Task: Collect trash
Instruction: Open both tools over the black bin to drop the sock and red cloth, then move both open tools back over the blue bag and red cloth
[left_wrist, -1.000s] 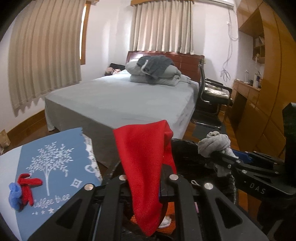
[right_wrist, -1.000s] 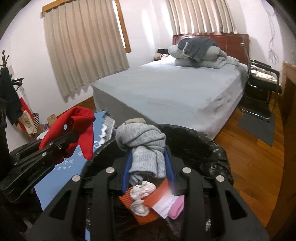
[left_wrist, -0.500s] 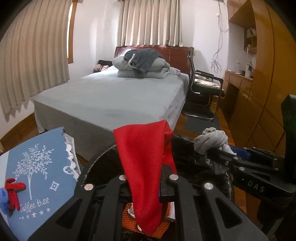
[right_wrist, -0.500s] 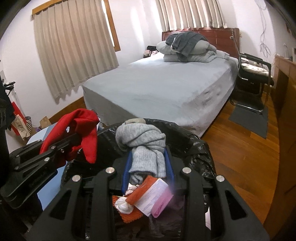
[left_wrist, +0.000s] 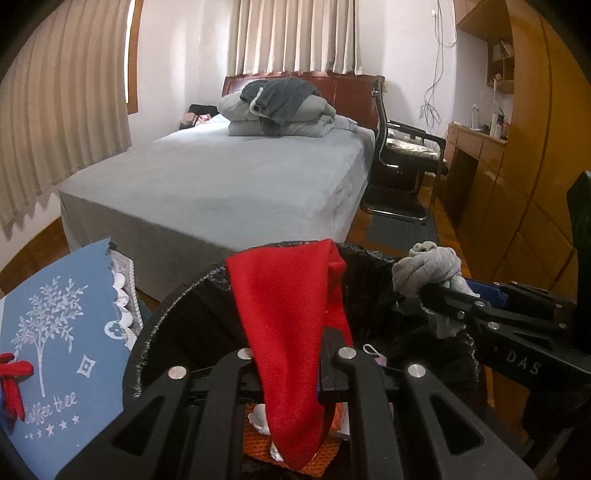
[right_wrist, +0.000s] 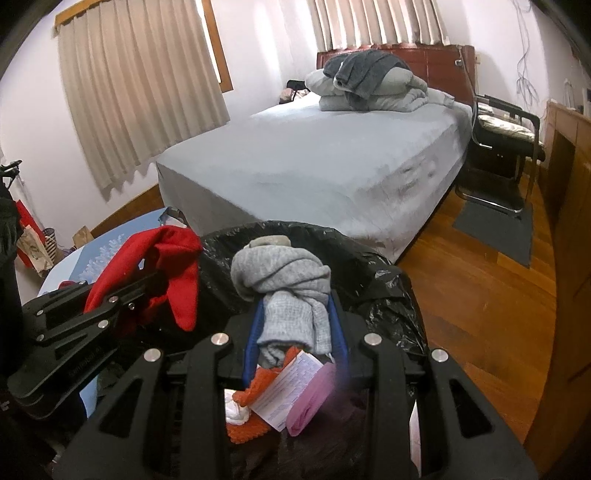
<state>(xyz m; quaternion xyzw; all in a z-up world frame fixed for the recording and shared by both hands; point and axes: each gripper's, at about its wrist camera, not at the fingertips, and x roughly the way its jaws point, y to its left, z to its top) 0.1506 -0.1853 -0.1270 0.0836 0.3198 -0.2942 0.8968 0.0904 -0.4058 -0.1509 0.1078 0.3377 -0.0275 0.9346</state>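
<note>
Red cloth (left_wrist: 291, 339) is pinched in the left gripper (left_wrist: 291, 373), hanging long-axis down over the black-lined bin (left_wrist: 177, 314). Grey sock (right_wrist: 288, 291) is clamped likewise in the right gripper (right_wrist: 295, 332), directly above the trash

Bedroom with white walls (left_wrist: 177, 55), beige pleated curtains (right_wrist: 140, 92) over daylit windows, grey-sheeted bed (left_wrist: 229, 184) against dark red wooden headboard (left_wrist: 351, 92), black metal-framed chair (left_wrist: 402, 155), orange-brown wooden cabinets (left_wrist: 517, 177), polished wood plank floor (right_wrist: 480, 288).
</note>
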